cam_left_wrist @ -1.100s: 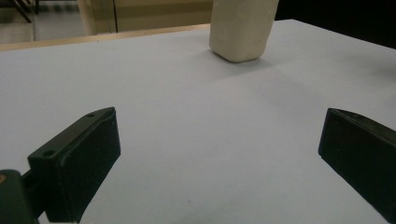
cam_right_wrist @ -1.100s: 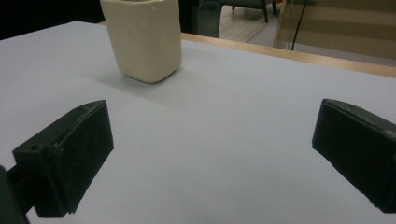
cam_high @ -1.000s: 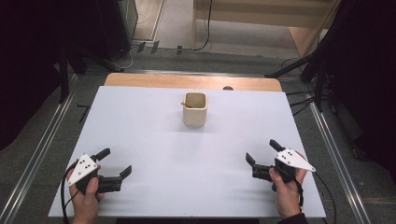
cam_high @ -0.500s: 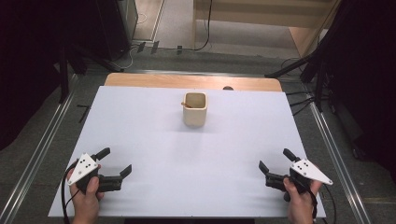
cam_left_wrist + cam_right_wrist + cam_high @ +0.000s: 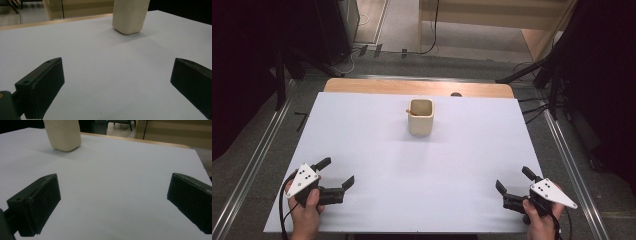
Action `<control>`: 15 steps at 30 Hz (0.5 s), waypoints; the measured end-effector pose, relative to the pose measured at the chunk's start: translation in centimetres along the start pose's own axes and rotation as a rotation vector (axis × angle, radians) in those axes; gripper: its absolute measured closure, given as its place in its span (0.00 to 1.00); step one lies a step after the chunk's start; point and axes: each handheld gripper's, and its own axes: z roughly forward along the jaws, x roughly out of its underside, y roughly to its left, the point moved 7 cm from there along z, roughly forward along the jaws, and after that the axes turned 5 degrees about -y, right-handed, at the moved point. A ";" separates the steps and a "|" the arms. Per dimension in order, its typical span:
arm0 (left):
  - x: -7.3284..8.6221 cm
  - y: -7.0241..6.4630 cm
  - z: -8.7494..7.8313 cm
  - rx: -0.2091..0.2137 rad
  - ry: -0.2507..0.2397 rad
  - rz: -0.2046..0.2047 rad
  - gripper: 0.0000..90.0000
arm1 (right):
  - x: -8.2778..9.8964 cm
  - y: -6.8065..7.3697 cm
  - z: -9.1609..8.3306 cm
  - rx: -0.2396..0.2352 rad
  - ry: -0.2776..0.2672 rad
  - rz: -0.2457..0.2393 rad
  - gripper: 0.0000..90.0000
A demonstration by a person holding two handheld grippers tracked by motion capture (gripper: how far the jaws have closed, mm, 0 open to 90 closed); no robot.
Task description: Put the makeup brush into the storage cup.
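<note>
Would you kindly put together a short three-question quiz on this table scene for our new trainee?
1. True or false: the left gripper is shut on the cream cup.
2. Multiple choice: where does the cream cup stand on the white table? A) at the near edge, between the hands; B) toward the far edge, near the middle; C) at the right corner.
3. Fill in: the right gripper has its jaws ____.

Key:
1. False; it is open, near the table's front left, well apart from the cup.
2. B.
3. Open, with nothing between them.
</note>
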 end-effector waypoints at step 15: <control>-0.1 0.2 -0.4 -0.011 -0.004 0.002 0.00 | 0.1 -0.3 -0.5 -0.003 -0.008 0.017 0.00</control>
